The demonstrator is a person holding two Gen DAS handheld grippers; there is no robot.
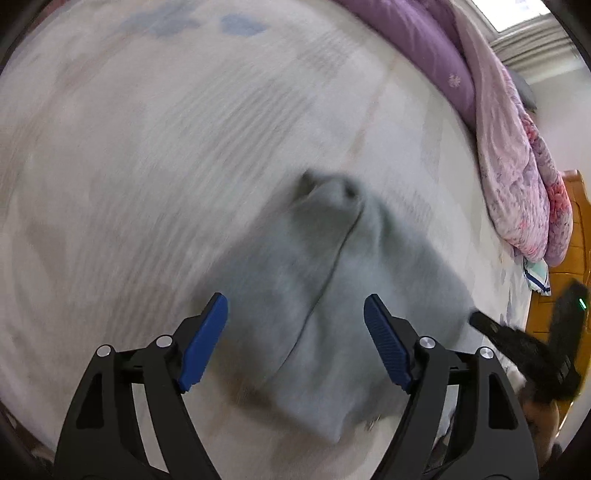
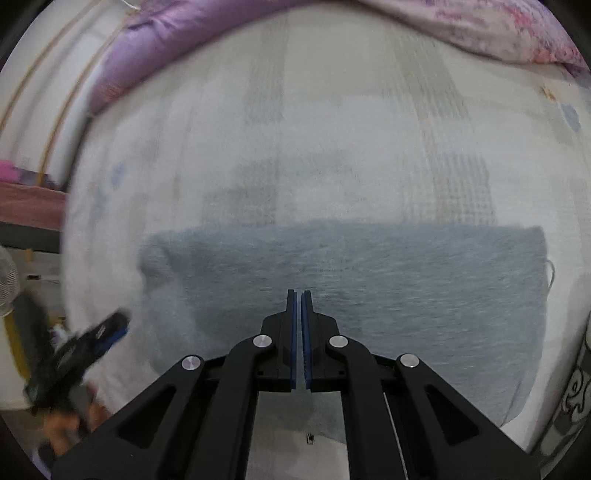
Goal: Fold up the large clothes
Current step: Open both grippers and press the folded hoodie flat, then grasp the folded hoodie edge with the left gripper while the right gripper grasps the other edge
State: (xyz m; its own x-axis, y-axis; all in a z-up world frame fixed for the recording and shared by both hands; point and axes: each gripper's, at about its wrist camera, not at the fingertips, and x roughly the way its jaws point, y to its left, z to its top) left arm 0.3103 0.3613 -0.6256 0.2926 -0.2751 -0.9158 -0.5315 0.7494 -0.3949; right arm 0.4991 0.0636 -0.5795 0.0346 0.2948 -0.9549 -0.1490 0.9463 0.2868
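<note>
A grey garment (image 1: 332, 295) lies folded on a pale bed sheet (image 1: 147, 166); a seam or fold line runs along its middle. My left gripper (image 1: 295, 339) is open above its near end, holding nothing. In the right wrist view the same garment (image 2: 369, 288) is a flat grey rectangle. My right gripper (image 2: 299, 295) hovers over it with its jaws closed together and nothing visible between them. The right gripper also shows at the right edge of the left wrist view (image 1: 517, 343); the left gripper shows blurred at the left of the right wrist view (image 2: 88, 339).
A purple and pink floral quilt (image 1: 498, 129) is bunched along the far side of the bed (image 2: 221, 33). A wooden bed frame (image 1: 569, 258) stands at the right. A fan (image 2: 7, 280) and floor clutter lie past the bed's left edge.
</note>
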